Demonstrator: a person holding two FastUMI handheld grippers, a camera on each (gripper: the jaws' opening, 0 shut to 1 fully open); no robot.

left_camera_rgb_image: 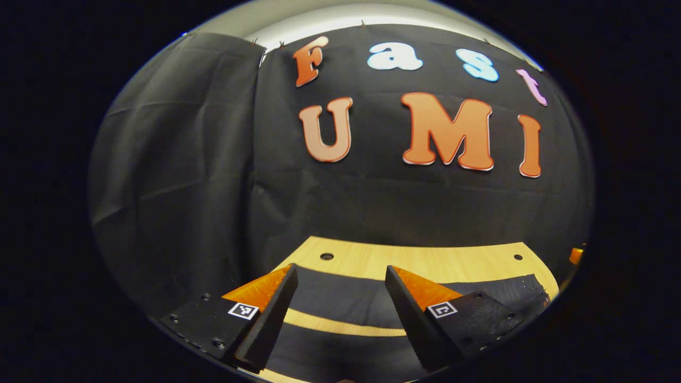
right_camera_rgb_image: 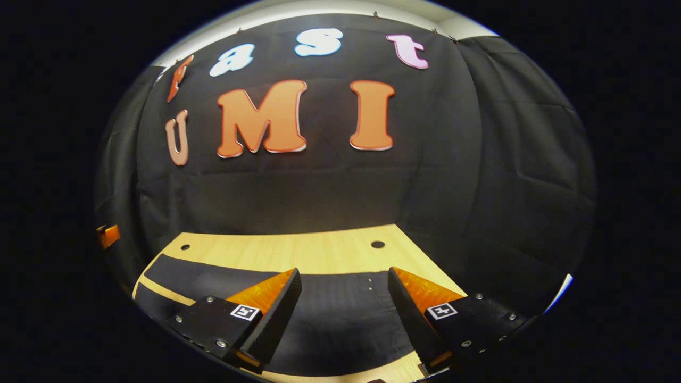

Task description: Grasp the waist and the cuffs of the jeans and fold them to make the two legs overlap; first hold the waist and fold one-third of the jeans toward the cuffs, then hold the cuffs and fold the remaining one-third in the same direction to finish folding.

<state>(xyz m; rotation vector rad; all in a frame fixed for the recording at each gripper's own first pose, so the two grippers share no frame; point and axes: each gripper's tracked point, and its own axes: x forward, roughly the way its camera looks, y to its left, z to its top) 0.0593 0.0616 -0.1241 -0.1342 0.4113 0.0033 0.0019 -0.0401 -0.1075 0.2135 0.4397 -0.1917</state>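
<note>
Dark jeans (left_camera_rgb_image: 340, 300) lie flat on the light wooden table (left_camera_rgb_image: 425, 260). In the left gripper view a thin strip of bare wood (left_camera_rgb_image: 346, 323) runs between two dark bands of the cloth, under my left gripper (left_camera_rgb_image: 340, 276). That gripper is open, hovering just above the jeans with nothing between its fingers. In the right gripper view a broad dark part of the jeans (right_camera_rgb_image: 340, 314), with two small pale dots on it, lies below my right gripper (right_camera_rgb_image: 345, 276). The right gripper is open too and holds nothing.
The table's (right_camera_rgb_image: 298, 252) far strip is bare wood with round holes (right_camera_rgb_image: 378, 244) (left_camera_rgb_image: 326, 256) near its corners. The black cloth wall stands right behind the far edge. A small orange object (right_camera_rgb_image: 108, 235) sits at the left edge of the right gripper view.
</note>
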